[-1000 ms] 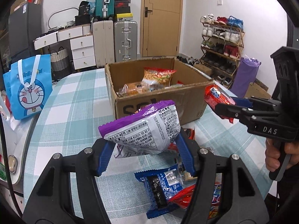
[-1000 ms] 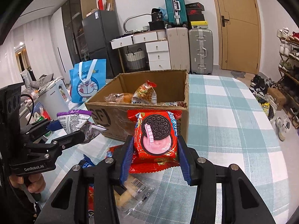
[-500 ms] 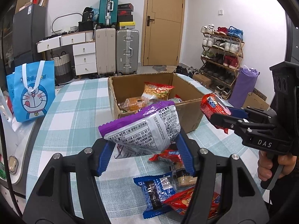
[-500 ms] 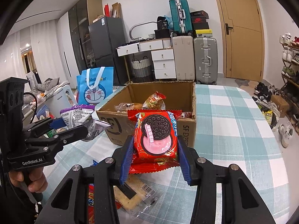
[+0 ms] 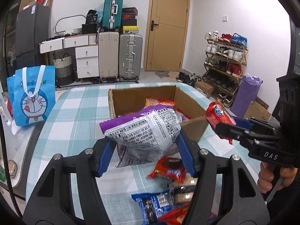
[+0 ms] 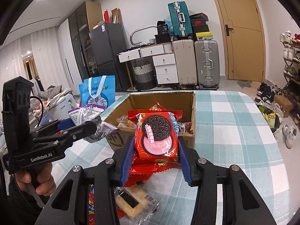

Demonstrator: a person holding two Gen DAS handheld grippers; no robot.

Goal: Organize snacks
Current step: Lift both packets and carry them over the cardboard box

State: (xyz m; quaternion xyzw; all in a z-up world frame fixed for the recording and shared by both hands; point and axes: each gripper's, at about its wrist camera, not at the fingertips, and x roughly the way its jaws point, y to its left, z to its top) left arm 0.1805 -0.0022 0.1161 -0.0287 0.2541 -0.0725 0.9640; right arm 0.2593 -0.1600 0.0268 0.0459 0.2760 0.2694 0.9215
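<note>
My left gripper [image 5: 144, 150] is shut on a purple and silver snack bag [image 5: 142, 131], held in the air before the open cardboard box [image 5: 116, 101]. My right gripper [image 6: 155, 153] is shut on a red Oreo packet [image 6: 156, 136], also lifted in front of the box [image 6: 194, 101]. Each gripper shows in the other's view: the right one [image 5: 221, 121] at the right with its red packet [image 5: 218, 113], the left one [image 6: 84, 123] at the left with the purple bag [image 6: 84, 113]. The box holds several snack packets [image 5: 159, 103].
Loose snacks lie on the checked tablecloth [image 5: 78, 108] below the grippers: a red Oreo packet [image 5: 169, 168], a blue packet [image 5: 153, 206], a clear cracker packet [image 6: 133, 204]. A blue cartoon bag [image 5: 31, 93] stands at the left table edge. Suitcases and a shoe rack line the far walls.
Both grippers have risen with their packets, so the box sits lower in view and more of its inside shows. Both grips are unchanged.
</note>
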